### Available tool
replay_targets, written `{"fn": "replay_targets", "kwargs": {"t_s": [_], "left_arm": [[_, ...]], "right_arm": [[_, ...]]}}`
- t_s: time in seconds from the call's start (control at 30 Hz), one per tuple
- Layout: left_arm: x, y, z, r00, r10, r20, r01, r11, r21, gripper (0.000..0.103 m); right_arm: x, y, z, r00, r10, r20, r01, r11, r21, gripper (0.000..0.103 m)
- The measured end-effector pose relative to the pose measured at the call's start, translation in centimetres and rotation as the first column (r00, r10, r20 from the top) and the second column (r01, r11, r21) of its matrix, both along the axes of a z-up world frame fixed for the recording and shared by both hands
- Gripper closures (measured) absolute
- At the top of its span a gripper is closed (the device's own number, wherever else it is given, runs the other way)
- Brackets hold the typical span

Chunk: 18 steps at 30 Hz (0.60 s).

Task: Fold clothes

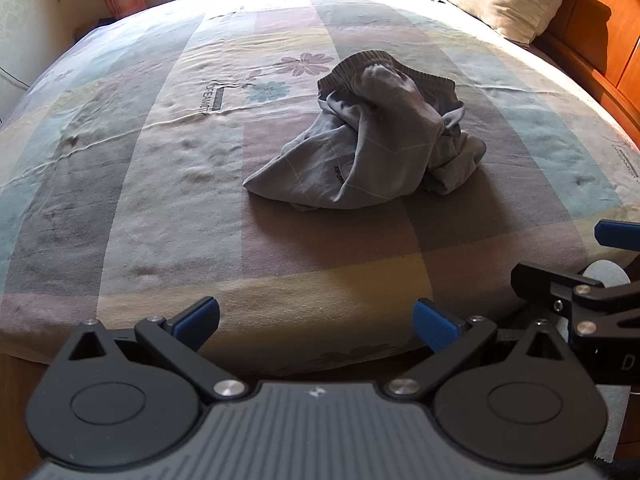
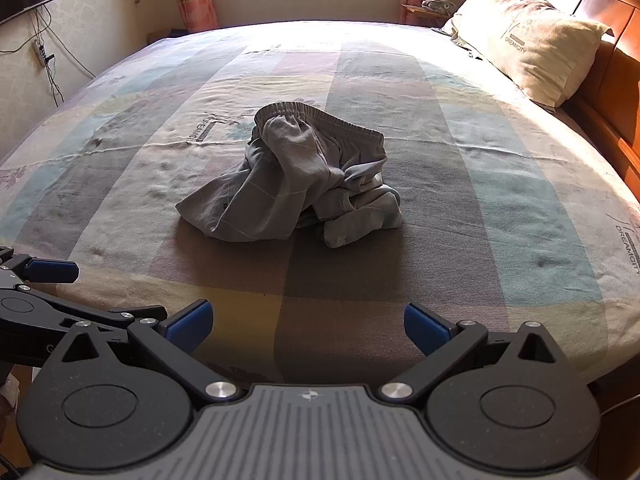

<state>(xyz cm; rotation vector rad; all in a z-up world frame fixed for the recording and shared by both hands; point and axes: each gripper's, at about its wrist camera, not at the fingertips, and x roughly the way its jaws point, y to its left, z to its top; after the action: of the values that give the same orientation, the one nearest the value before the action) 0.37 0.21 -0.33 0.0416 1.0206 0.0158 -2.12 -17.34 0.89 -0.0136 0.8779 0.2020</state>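
Nothing is folded yet: the grey shorts [image 2: 292, 176] lie crumpled mid-bed [image 2: 500, 200]. My left gripper [image 1: 316, 320] and right gripper [image 2: 308, 324] hang near, jaws wide open, empty.

Bare bedsheet [image 2: 400, 264] between near edge and crumpled shorts [image 2: 296, 176], pillow [image 2: 532, 44] well apart, far right

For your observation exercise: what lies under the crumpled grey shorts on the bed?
The grey shorts rest directly on the patterned bedsheet, which shows all around them. Anything beneath the heap itself is covered and cannot be seen.
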Motion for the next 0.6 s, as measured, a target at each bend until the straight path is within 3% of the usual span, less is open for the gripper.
{"fn": "replay_targets", "kwargs": {"t_s": [0.6], "left_arm": [[0.09,-0.15,0.19,1.000,0.001,0.001,-0.001,1.000,0.001,0.001]], "right_arm": [[0.01,0.06,0.20,1.000,0.004,0.005,-0.004,1.000,-0.004,0.000]]}}
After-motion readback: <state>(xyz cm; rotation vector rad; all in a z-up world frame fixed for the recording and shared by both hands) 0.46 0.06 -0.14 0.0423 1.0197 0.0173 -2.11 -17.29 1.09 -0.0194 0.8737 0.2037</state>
